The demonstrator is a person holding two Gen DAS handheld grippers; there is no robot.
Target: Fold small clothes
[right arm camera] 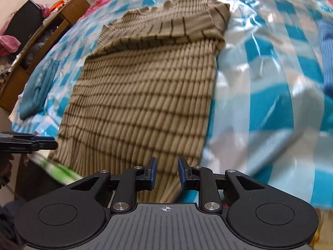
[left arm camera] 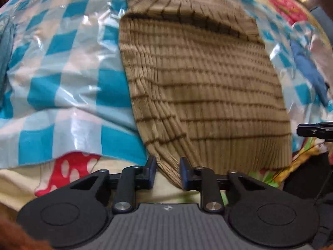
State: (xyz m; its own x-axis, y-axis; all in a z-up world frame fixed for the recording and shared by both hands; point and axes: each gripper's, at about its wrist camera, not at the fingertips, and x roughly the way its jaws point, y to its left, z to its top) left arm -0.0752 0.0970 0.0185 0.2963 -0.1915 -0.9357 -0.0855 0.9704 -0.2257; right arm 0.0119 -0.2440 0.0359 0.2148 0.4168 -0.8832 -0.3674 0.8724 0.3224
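A tan ribbed sweater with thin dark stripes [left arm camera: 204,79] lies on a blue and white checked plastic sheet [left arm camera: 62,66], its sleeves folded across the top. My left gripper [left arm camera: 167,171] has its jaws a little apart around the sweater's near left hem corner. My right gripper [right arm camera: 165,173] has its jaws a little apart around the near right hem corner of the sweater [right arm camera: 143,91]. The hem cloth runs between the fingers of each. The right gripper's tip shows at the right edge of the left wrist view [left arm camera: 312,130].
A teal garment [right arm camera: 37,89] lies left of the sweater and a blue one [right arm camera: 326,52] to its right. A wooden shelf unit [right arm camera: 41,41] stands far left. A patterned bedsheet with red print [left arm camera: 68,170] shows under the plastic's near edge.
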